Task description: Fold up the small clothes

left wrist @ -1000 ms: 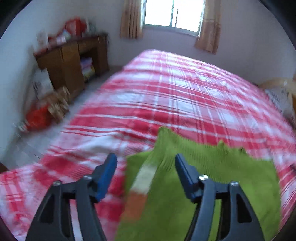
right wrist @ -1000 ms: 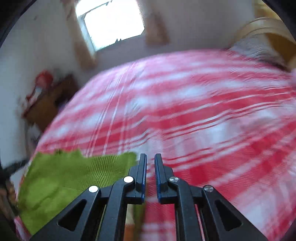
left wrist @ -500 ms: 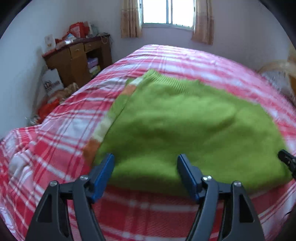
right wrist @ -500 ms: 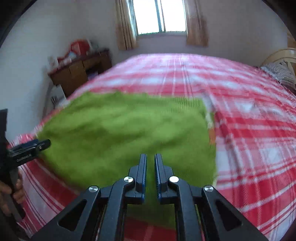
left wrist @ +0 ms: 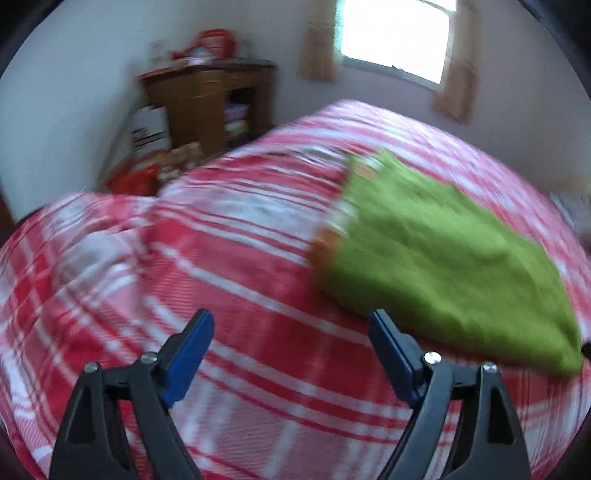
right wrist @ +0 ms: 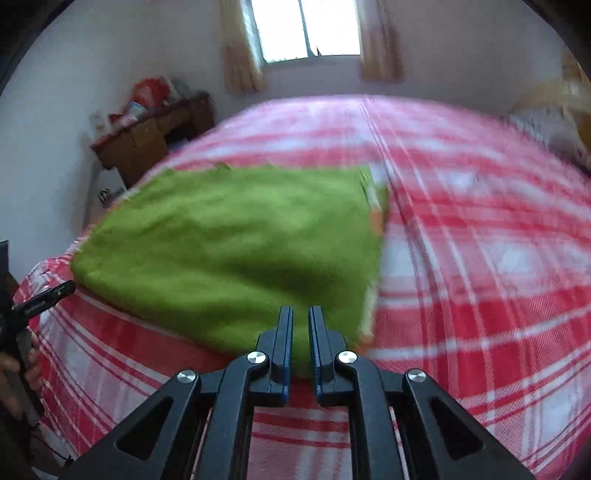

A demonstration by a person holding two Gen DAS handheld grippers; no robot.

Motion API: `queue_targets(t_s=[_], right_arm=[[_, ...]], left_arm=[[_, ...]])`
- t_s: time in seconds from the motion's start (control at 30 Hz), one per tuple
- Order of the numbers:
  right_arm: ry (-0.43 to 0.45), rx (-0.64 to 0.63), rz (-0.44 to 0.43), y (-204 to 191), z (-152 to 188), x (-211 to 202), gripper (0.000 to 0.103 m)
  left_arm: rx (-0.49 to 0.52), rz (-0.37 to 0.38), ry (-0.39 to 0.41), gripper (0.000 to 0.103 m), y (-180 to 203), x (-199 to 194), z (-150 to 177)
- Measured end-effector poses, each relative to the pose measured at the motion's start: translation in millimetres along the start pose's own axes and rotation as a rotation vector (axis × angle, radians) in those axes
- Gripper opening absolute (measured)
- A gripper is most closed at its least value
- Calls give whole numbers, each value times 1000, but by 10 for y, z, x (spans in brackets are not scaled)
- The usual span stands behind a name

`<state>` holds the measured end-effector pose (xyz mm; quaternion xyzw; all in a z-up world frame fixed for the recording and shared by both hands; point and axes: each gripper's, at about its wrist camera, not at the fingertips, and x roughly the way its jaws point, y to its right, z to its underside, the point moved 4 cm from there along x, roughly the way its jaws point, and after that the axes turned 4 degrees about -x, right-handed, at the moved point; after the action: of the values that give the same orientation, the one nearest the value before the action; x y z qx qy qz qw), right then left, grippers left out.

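Note:
A small green knitted sweater lies folded flat on the red-and-white plaid bed; it shows at the right of the left wrist view, with an orange-and-white striped edge. My left gripper is open and empty, over bare bedspread to the left of the sweater. My right gripper is nearly shut with a narrow gap, right at the sweater's near edge; nothing shows between its pads.
A wooden desk with red items on top stands by the left wall, with boxes and bags on the floor beside it. A curtained window is behind the bed. A pillow lies at the far right.
My left gripper swung left off the sweater onto bare bedspread. My right gripper stayed nearly shut and the view drew back slightly; the sweater lies as before.

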<state>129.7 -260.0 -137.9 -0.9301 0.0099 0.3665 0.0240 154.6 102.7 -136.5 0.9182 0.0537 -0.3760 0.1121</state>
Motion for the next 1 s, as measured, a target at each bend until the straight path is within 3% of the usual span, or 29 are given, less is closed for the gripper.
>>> queue_targets(t_s=[0.13,0.27,0.33,0.4,0.5,0.53,0.6,0.63,0.67,0.87,1.0], right_arm=[[56,-66,-68,-419,-166,34,9],[46,-109,-68,-666,-204,283,8],[13,-116,-63,-695,-135,436,9],[-23,-103,-75,-686,-48,578,9],[1,-90,-99,-658,-11,546,9],[1,-91,-103,-655,-8,554,9],[7,-82,-116,-638,2,562,9],[8,-77,-122,-633,3,571,9],[10,-70,-131,-616,9,573,9],[20,-41,-167,-552,8,588,9],[23,-32,-178,-558,18,574,9]], left_arm=[[-100,62,-15,87,18,18,-89],[-131,134,-48,88,202,97,-39],[-185,207,-114,87,326,254,3],[-203,195,-105,89,382,350,-29],[-196,160,-65,88,487,478,-193],[-232,170,-57,86,492,522,-240],[-283,204,-51,69,514,572,-294],[-290,214,-60,50,525,593,-298],[-296,213,-64,41,513,598,-286],[-309,206,-46,22,479,589,-303],[-176,157,16,16,730,428,-412]])
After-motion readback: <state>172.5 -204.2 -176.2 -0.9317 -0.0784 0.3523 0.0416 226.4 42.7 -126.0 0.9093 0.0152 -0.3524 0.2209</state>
